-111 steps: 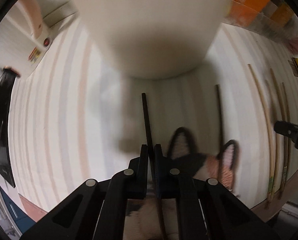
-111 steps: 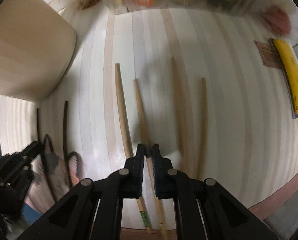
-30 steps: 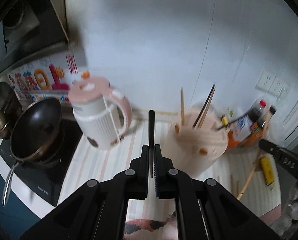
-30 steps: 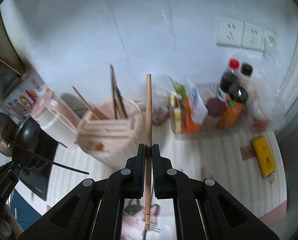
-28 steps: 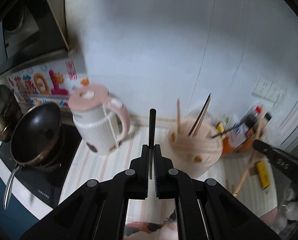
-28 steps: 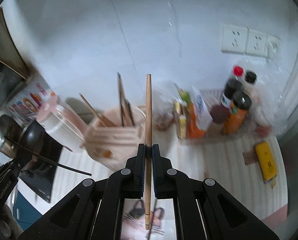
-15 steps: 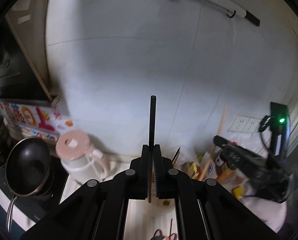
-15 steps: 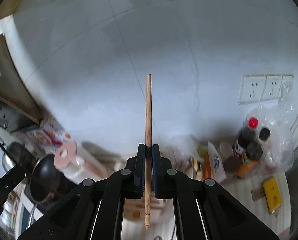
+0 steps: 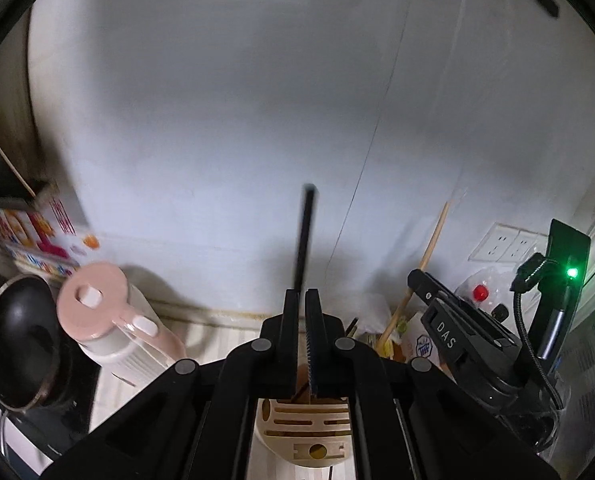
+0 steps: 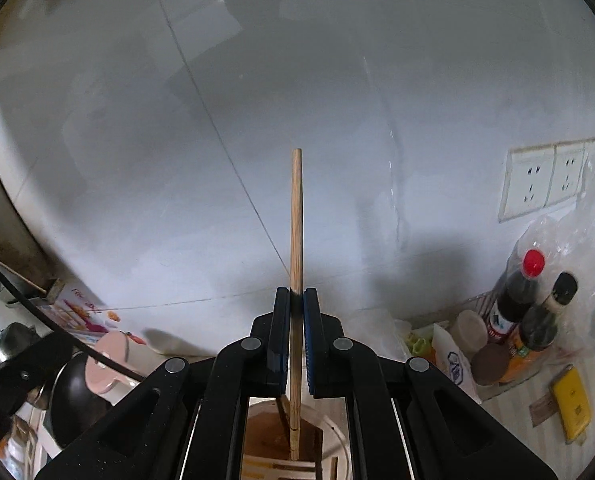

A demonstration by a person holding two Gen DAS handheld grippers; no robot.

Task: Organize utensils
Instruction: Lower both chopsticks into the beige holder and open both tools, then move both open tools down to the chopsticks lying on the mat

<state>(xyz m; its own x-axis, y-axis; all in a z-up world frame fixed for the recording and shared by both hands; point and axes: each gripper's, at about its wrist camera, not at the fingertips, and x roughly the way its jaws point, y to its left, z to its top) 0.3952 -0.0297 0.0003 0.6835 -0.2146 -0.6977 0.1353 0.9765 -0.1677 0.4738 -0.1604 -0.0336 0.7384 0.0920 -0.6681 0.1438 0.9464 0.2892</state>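
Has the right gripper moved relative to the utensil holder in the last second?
Yes. The right gripper, shut on the wooden chopstick, now sits above the utensil holder, which lay ahead before.

The counter (image 9: 217, 340) wore a cloth of pale stripes and ran up to the white tiled wall. On it stood a round beige utensil holder (image 9: 309, 436) with a slotted top, and to its left a white jug with a pink lid (image 9: 109, 328). A black pan (image 9: 13, 340) sat on the dark hob at the left end. At the right end dark-capped sauce bottles (image 10: 517, 300) clustered by a yellow packet (image 10: 573, 404) lying flat.
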